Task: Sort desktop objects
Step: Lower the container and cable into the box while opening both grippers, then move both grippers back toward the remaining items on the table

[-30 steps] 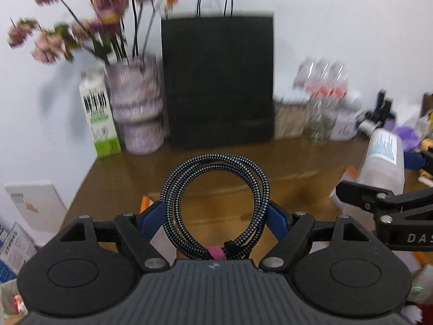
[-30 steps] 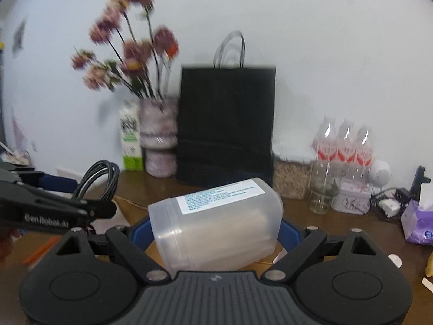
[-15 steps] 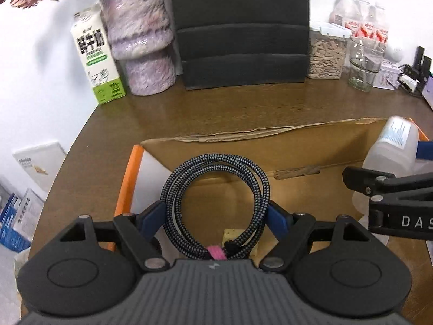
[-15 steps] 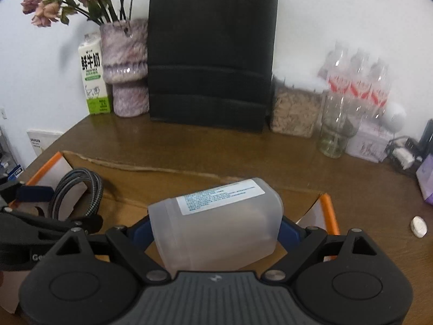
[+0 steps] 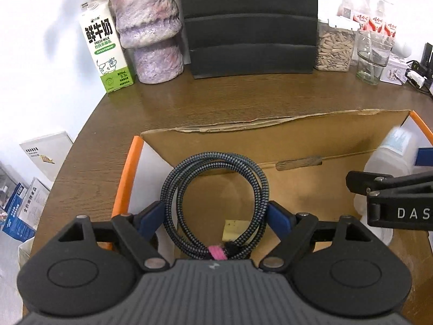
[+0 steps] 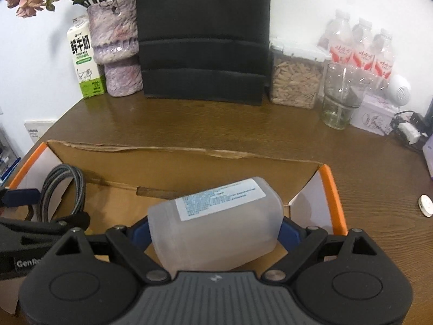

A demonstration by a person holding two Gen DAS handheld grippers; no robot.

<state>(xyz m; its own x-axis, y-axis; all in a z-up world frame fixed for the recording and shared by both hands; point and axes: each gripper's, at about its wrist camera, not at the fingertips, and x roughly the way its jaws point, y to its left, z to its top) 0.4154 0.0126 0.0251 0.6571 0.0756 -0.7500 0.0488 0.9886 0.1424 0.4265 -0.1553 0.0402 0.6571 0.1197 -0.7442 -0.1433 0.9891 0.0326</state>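
The left gripper hung over the left half of an open cardboard box that stood on the brown desk. A coiled braided cable, bound with a pink tie at its near end, stood upright between the blue pads. The coil's two sides lay against the pads, and the jaws were opening around it; whether the pads still pressed on it could not be told for sure, though the coil sat held in place with its loop above the box floor. A small yellow scrap lay on the box floor beyond the coil.

The right gripper hung over the right half of the same box. Its jaws stood wide, closed on a translucent plastic bottle that lay on its side across them, its white printed label turned up. The bottle's two ends touched the blue pads, and its body tilted slightly, the right end higher.

Each gripper showed at the edge of the other's view: the bottle at the right of the left view, the cable at the left of the right view. At the back of the desk stood a milk carton, a purple vase, a black paper bag, a jar of seeds and a glass.
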